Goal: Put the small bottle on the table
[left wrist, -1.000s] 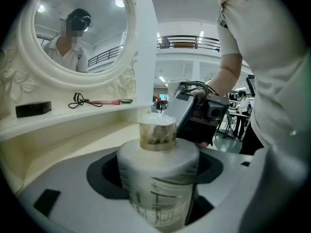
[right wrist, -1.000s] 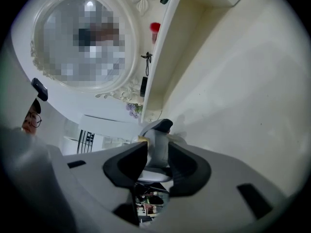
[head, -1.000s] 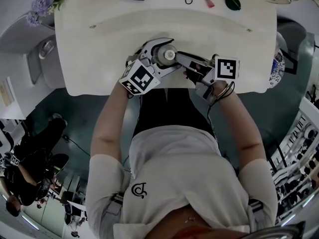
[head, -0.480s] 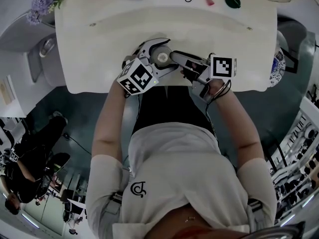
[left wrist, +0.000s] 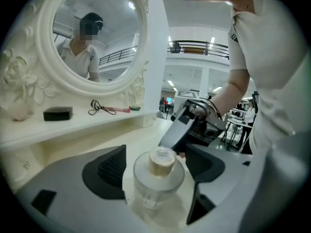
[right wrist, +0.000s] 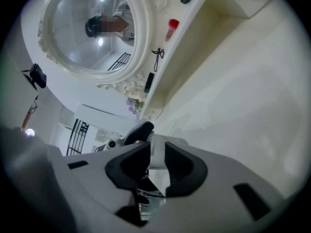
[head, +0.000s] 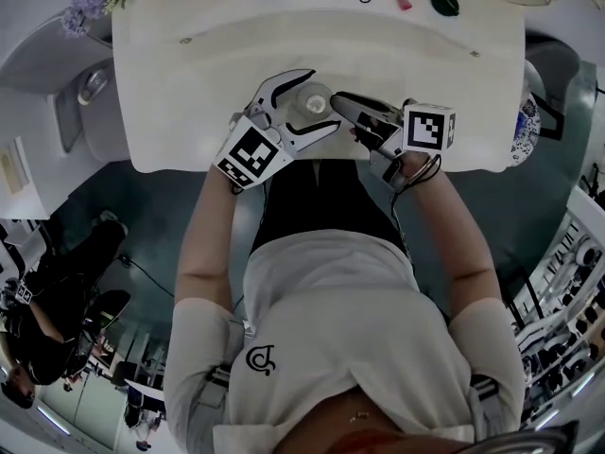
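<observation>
Head view shows us the big white table (head: pixel 189 93) first. We hold the left gripper (head: pixel 319 99) low over it with its jaws wide apart. Our right gripper (head: pixel 344 105) points at it from just beside, its jaws pulled almost together with only a thin gap. The small clear round bottle (head: pixel 313 101) stands upright on the table, right between the left jaws, and we see a gap on each side. Its tan cap (left wrist: pixel 162 161) is on top.

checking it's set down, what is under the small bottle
The white table lies under the small bottle, between the left gripper's open jaws. The bottle's own body covers the contact.
</observation>
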A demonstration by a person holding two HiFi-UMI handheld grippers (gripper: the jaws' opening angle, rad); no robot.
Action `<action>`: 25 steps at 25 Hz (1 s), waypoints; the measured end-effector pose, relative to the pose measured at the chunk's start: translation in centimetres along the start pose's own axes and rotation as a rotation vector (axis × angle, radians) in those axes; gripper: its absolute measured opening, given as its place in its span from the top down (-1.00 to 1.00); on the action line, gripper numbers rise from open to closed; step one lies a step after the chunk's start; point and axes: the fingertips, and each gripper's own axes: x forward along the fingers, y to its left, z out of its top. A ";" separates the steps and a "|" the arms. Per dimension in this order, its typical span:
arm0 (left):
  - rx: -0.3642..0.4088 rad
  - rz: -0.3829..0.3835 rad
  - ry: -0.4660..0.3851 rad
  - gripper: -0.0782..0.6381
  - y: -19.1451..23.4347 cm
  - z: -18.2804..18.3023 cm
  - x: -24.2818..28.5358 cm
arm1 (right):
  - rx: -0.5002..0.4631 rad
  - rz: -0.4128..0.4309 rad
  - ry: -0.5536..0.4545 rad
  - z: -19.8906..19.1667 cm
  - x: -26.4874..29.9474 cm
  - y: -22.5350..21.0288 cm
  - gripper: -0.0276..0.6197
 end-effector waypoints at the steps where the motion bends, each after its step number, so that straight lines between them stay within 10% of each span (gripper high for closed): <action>1: 0.007 0.029 -0.021 -0.29 0.3 0.8 -0.8 | -0.038 -0.028 -0.009 0.3 -0.5 -0.4 0.65; 8: -0.021 0.243 -0.138 0.75 2.5 4.3 -5.4 | -0.104 -0.041 -0.082 1.0 -2.0 1.6 0.83; 25: -0.049 0.532 -0.211 0.75 3.5 16.2 -13.7 | -0.736 -0.272 -0.379 7.9 -9.2 14.9 0.90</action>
